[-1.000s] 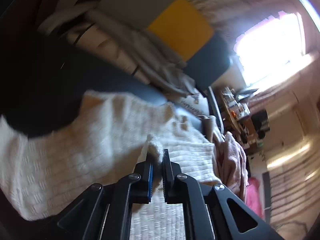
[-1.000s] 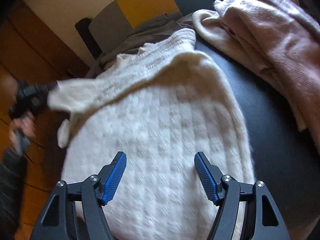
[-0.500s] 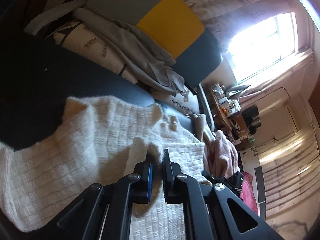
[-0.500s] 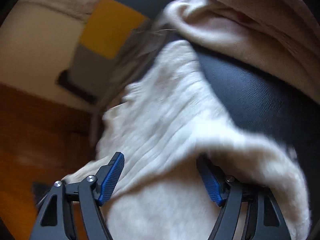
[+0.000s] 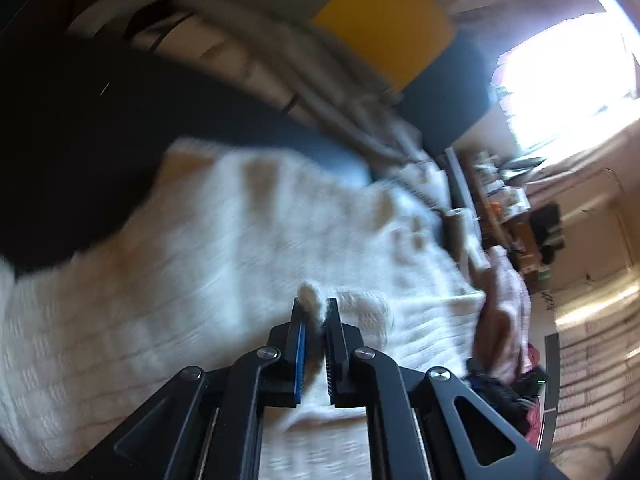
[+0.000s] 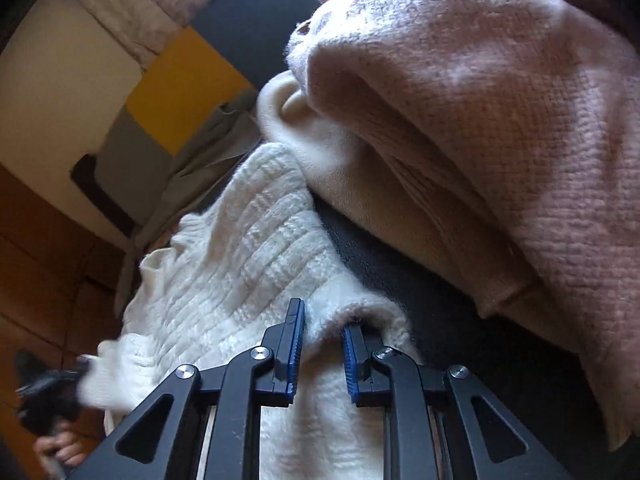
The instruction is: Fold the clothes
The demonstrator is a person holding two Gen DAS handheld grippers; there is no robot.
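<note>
My left gripper [image 5: 315, 312] has its fingers pinched tight on a tuft of the white sweater [image 5: 224, 256]; a bit of knit pokes up betw. the blue pads. That view is blurry, but the sweater lies spread over the dark sofa seat [image 5: 68, 132], w/ a grey cloth [image 5: 320, 92] bunched behind it & a yellow cushion [image 5: 384, 28] further back.

My right gripper [image 6: 323, 322] has its fingers narrowed around a fold at the sweater [image 6: 256, 248] edge: knit fills the gap, left pad against it, right pad partly tucked under the fold. Can't tell if it's fully clamped.

Just right of the sweater, a strip of dark seat [image 6: 420, 300], then a cream garment [image 6: 340, 168] w/ a pink sweater [image 6: 500, 100] heaped on top of it, close to my right fingers. Bottom left of the right view, the other gripper shows, blurred, holding the sweater's far corner, a hand [image 6: 60, 450] below it.
</note>
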